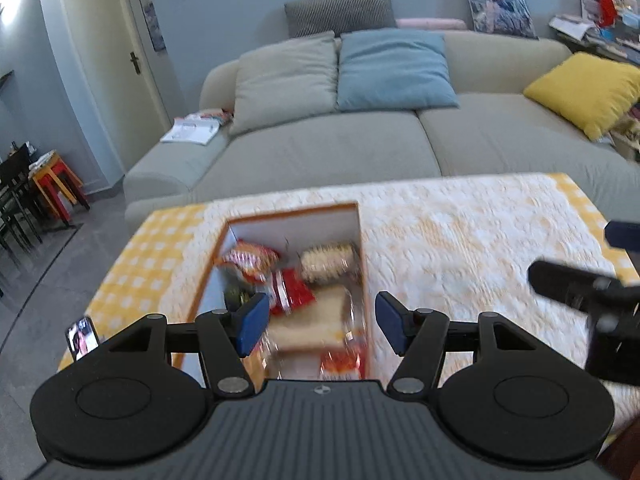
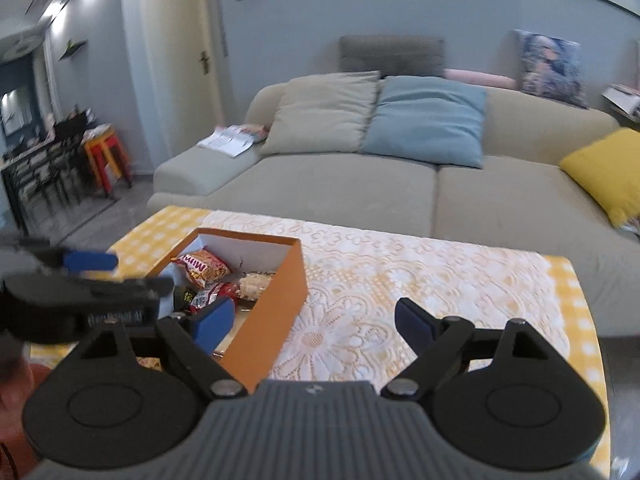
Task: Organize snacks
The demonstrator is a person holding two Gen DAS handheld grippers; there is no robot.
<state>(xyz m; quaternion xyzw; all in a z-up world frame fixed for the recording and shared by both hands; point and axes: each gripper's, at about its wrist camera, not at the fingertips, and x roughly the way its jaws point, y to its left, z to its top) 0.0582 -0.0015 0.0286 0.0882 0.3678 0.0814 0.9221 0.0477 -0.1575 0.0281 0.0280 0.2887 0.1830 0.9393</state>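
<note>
An orange cardboard box (image 1: 362, 248) with white inner walls sits on the table and holds several snack packets: a red-orange bag (image 1: 250, 260), a red packet (image 1: 290, 296) and a pale noodle-like pack (image 1: 328, 266). My left gripper (image 1: 318, 326) is open and empty, hovering above the box's near end. In the right wrist view the box (image 2: 272, 320) lies left of centre with the same bag (image 2: 206, 269) inside. My right gripper (image 2: 316, 320) is open and empty above the box's right wall and the tablecloth. The left gripper (image 2: 86, 280) shows blurred at the left.
The table has a yellow checked cloth with a white lace overlay (image 1: 460, 240). A phone (image 1: 83, 337) stands at the table's near left. A grey sofa (image 1: 320, 148) with cushions lies behind the table. The right gripper (image 1: 580, 288) shows at the right edge.
</note>
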